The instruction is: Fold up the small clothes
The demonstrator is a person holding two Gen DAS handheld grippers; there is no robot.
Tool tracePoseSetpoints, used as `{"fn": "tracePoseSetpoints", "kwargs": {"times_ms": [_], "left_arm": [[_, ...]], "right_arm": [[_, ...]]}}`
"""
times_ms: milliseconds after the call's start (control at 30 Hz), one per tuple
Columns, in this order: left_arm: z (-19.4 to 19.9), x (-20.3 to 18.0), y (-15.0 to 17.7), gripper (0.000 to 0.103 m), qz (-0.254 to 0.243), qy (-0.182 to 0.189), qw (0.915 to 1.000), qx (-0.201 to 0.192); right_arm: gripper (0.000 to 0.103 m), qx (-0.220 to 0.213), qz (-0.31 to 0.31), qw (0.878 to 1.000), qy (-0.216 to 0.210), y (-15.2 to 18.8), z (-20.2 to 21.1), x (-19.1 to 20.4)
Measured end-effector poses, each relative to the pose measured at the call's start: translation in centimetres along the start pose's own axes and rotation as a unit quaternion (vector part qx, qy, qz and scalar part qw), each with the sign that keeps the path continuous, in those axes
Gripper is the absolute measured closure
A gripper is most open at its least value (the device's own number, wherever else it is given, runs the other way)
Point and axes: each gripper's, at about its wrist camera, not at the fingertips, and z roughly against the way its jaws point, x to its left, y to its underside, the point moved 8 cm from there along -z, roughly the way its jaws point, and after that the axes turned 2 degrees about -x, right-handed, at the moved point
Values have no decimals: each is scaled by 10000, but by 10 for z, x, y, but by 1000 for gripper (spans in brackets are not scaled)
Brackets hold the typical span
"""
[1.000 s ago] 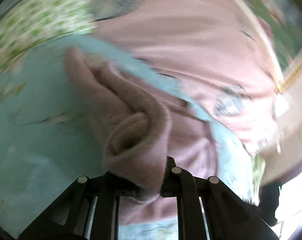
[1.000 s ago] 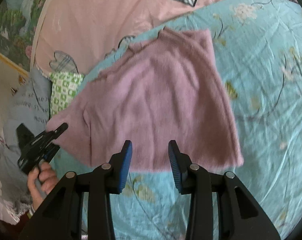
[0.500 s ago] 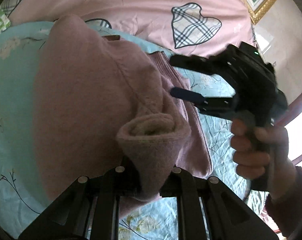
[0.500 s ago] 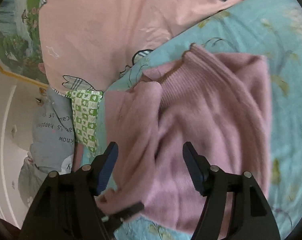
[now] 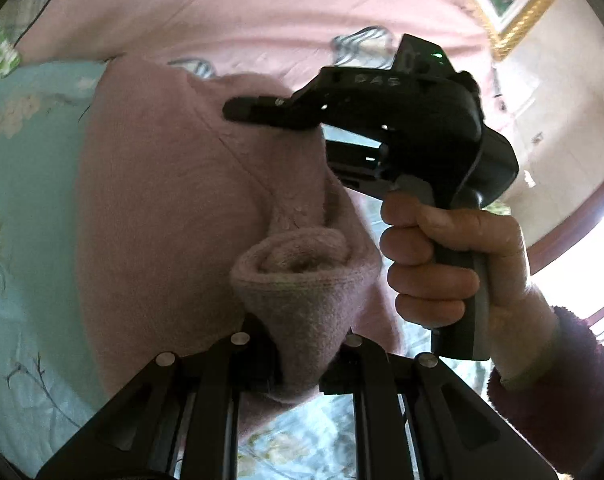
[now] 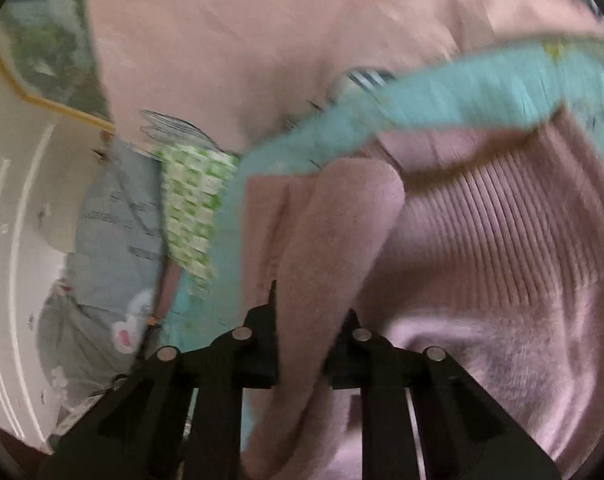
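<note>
While both my tongs are pinching the same pink sweater [image 5: 162,208], the thing that matters most is how the two pinched spots sit next to each other. My left gripper [image 5: 300,364] has its jaws pressed tight on a rolled bit of the sweater's edge, right at the tips, and the rest of the sweater spreads away from it over the blue flowery sheet [image 5: 26,208]. My right gripper [image 6: 302,354] has just been closing, and now a thick fold of the soft pink cloth sits squeezed between its jaws. From my left side I can see my right hand [image 5: 453,264] holding its tool close by, a little farther out over the sweater, with its tips pointing toward the neck end. So the two grips are near each other on one side of the sweater. The ribbed part [image 6: 501,232] lies just past my right tongs, next to a pink quilt [image 6: 262,40]. I think the next move is to carry this side across the sweater's middle, both hands going together so the fold stays straight.
</note>
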Motion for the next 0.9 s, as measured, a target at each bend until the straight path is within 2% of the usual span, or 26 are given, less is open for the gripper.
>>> {"fn": "tracePoseSetpoints", "kwargs": {"times_ms": [167, 267, 300, 400, 500, 700, 800, 867, 900], "left_arm": [[-7, -48, -10, 91, -484, 422, 9979, -10], [-34, -64, 5, 91, -626, 506, 9965, 209], [-47, -66, 13, 91, -655, 500, 9960, 332], [-74, -67, 31, 91, -760, 360, 9945, 626], [-89, -64, 41, 91, -813, 264, 9931, 798], [-108, -62, 42, 88, -910, 239, 9907, 987], [-119, -64, 46, 81, -891, 310, 9880, 1221], [-121, -64, 44, 60, -883, 392, 9871, 1278], [-119, -65, 45, 54, -885, 465, 9865, 1300]], "right_arm": [[87, -575, 535, 9969, -38, -8, 64, 28], [87, -746, 608, 9948, 342, 0, 92, 7], [87, -761, 498, 9943, 551, 4, 100, -11], [87, -712, 247, 9923, 982, 17, 105, -50], [87, -677, 100, 9911, 1144, 27, 102, -78], [87, -756, 58, 9880, 1348, 32, 98, -93], [87, -665, 117, 9840, 1648, 36, 96, -102], [85, -678, 140, 9825, 1728, 39, 97, -103], [83, -726, 95, 9811, 1788, 40, 101, -105]]}}
